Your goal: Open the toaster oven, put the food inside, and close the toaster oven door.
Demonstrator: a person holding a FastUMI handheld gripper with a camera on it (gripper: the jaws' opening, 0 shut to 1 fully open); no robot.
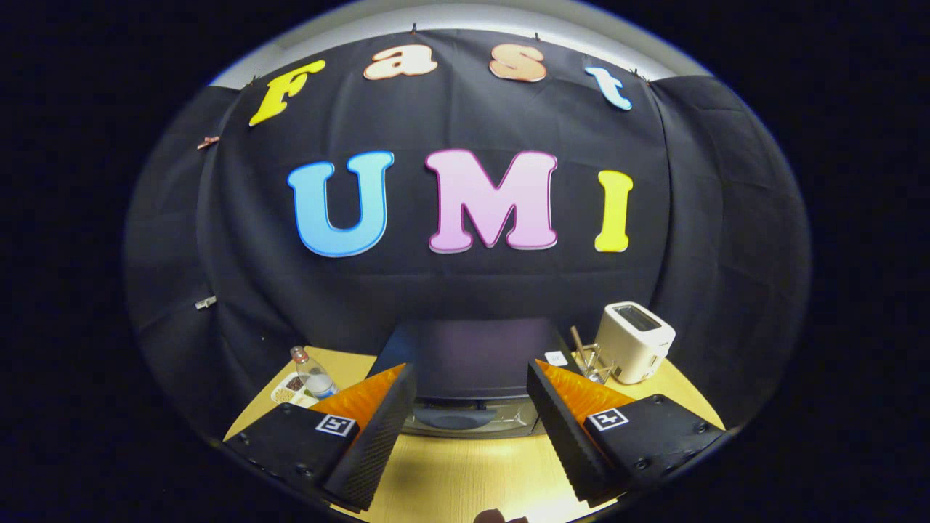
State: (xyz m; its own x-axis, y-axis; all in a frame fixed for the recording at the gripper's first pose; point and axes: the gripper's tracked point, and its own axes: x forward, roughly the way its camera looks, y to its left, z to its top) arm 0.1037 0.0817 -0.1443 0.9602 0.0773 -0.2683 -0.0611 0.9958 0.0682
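Gripper held above the near part of the desk, fingers spread wide, nothing between them, nothing pinched. Looking forward between the fingers: the toaster oven, a dark box standing at the middle of the desk toward its far edge, seen from above and in front. Its top is a dull dark plane; below it a strip of the front shows, with what looks like a glass door and a handle bar along it. Door appears shut, though only that low strip of the front shows, so not certain. Food: a small tray with dark and pale bits sits near the desk's far left corner, just beside a clear bottle; this is likely the food meant, but too small to tell what it is. Toward the far right corner, a white slot toaster and a small metal rack or stand beside it. Stage is ambiguous: a shut door with an empty gripper fits either the oven waiting to be opened or the door closed again after loading; the oven's inside is hidden, so cannot settle it. Any contact with the door would call for lowering toward the handle and closing squarely on it.
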